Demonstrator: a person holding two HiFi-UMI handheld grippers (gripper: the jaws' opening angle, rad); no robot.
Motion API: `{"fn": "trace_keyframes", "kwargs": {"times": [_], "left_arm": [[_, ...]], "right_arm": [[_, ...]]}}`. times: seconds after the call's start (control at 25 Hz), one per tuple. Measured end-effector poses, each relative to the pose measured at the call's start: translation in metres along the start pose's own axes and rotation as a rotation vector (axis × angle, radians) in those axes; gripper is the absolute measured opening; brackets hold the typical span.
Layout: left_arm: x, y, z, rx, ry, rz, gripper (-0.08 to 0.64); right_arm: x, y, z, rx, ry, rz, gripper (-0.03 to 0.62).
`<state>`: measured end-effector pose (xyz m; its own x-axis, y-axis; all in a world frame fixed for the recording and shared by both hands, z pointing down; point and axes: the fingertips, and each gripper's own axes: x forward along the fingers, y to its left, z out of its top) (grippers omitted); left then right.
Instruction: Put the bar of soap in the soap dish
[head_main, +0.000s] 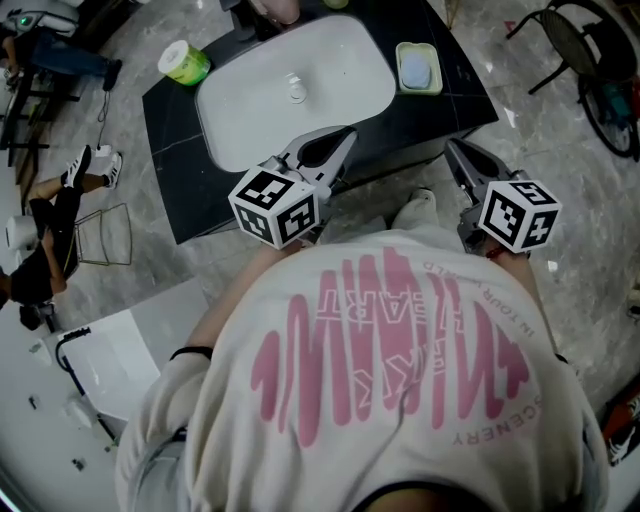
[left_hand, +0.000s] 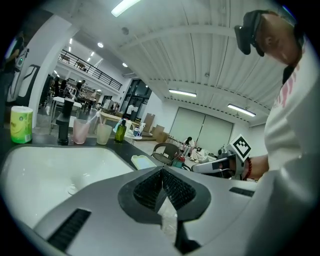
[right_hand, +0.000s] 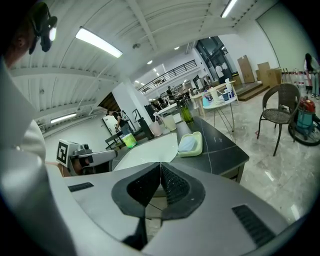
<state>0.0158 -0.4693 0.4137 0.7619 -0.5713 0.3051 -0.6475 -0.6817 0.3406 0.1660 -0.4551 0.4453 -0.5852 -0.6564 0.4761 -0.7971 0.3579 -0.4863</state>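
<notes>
A pale blue bar of soap (head_main: 415, 70) lies in the light green soap dish (head_main: 437, 72) on the black counter's far right corner. The right gripper view shows the same soap (right_hand: 187, 143) and dish (right_hand: 196, 148) ahead. My left gripper (head_main: 343, 138) is shut and empty, held over the near edge of the white basin (head_main: 300, 90). My right gripper (head_main: 452, 150) is also shut and empty, at the counter's near right edge, short of the dish. In the left gripper view the pads (left_hand: 170, 186) meet, and the dish (left_hand: 144, 161) shows just beyond them.
A green canister (head_main: 184, 62) stands at the counter's far left. Cups (left_hand: 81, 131), a dark faucet (left_hand: 62, 127) and a green bottle (left_hand: 120, 131) line the back. A dark chair (right_hand: 280, 107) stands on the marble floor to the right. People sit far off.
</notes>
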Motion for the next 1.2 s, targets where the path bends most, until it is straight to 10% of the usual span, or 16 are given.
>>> {"fn": "trace_keyframes", "kwargs": {"times": [0.44, 1.2], "left_arm": [[-0.043, -0.001, -0.045, -0.049, 0.036, 0.003, 0.011], [-0.073, -0.004, -0.033, -0.055, -0.028, 0.033, 0.011]], "right_arm": [[-0.025, 0.007, -0.036, -0.09, 0.034, -0.122, 0.015], [-0.028, 0.035, -0.03, -0.192, 0.055, -0.099, 0.015]]}}
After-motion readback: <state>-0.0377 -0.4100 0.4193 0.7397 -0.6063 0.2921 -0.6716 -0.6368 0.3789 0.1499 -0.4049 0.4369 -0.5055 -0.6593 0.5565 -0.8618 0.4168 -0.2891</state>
